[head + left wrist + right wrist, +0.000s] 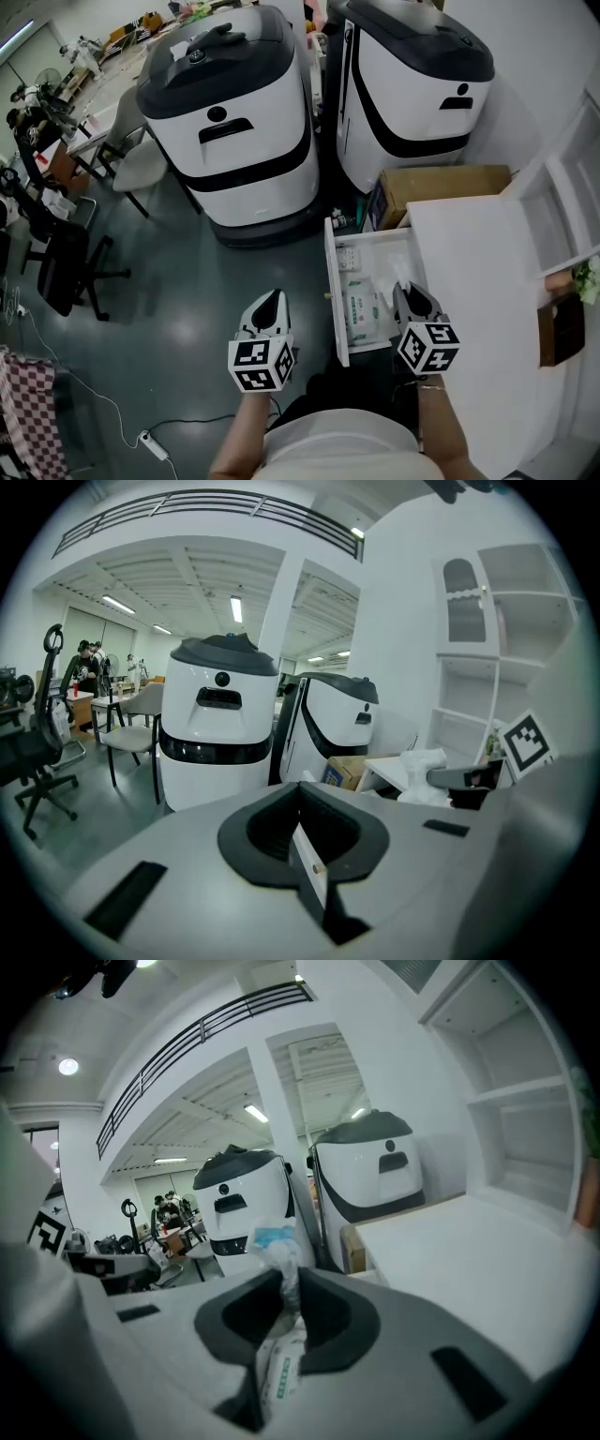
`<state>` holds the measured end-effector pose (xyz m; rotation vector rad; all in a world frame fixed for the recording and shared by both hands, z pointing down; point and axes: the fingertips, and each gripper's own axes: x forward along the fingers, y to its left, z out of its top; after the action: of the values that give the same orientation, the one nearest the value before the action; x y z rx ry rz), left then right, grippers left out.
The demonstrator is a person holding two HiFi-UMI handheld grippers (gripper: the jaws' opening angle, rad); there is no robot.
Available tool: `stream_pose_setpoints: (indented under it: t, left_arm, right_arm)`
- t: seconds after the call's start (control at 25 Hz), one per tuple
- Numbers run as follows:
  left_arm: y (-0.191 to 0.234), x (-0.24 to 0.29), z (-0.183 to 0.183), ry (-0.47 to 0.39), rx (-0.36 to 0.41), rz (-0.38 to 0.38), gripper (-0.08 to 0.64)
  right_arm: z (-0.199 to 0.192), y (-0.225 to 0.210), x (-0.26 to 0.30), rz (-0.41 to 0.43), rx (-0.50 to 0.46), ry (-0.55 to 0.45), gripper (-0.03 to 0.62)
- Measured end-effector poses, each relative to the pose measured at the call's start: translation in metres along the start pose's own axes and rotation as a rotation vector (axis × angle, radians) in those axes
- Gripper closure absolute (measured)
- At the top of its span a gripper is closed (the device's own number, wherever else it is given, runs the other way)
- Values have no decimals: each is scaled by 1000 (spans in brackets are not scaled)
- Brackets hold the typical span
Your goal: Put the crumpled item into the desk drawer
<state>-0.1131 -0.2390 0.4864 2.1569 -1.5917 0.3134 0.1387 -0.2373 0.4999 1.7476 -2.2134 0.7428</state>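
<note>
**Over the open drawer [336,281], wad [278,1321] clamped in the right jaws**

Above the drawer's bench-side edge, as the head view shows it, hangs the right gripper [406,291], tilted forward and down. Its own view shows the jaws closed on the wad. This is a crumpled white wrapper with green print low between the pads, and a blue-tinged tuft pokes out past the tips. The wad hangs in the air in the jaws, not in the drawer. The drawer stands pulled out from the white bench [469,281]. Flat white packets [366,305] lie inside along its length.

The left gripper [272,298] is over the dark floor, left of the drawer front and apart from it. Its jaws are together with nothing between them. From the left gripper view, the wad shows as a white lump at the right gripper's tip.

Beyond the drawer sits a cardboard box [441,183], touching the bench end. Two large white-and-black machines [234,122] stand behind it. White shelves [553,206] rise along the bench's far side.
</note>
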Motion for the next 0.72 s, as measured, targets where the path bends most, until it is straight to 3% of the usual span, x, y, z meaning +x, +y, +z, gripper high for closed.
stream_pose_setpoints:
  t: [0.72]
  left_arm:
    - [2,19,-15,56,-8,21,565]
  right_arm:
    - [-94,-39,46,-66,8,268,543]
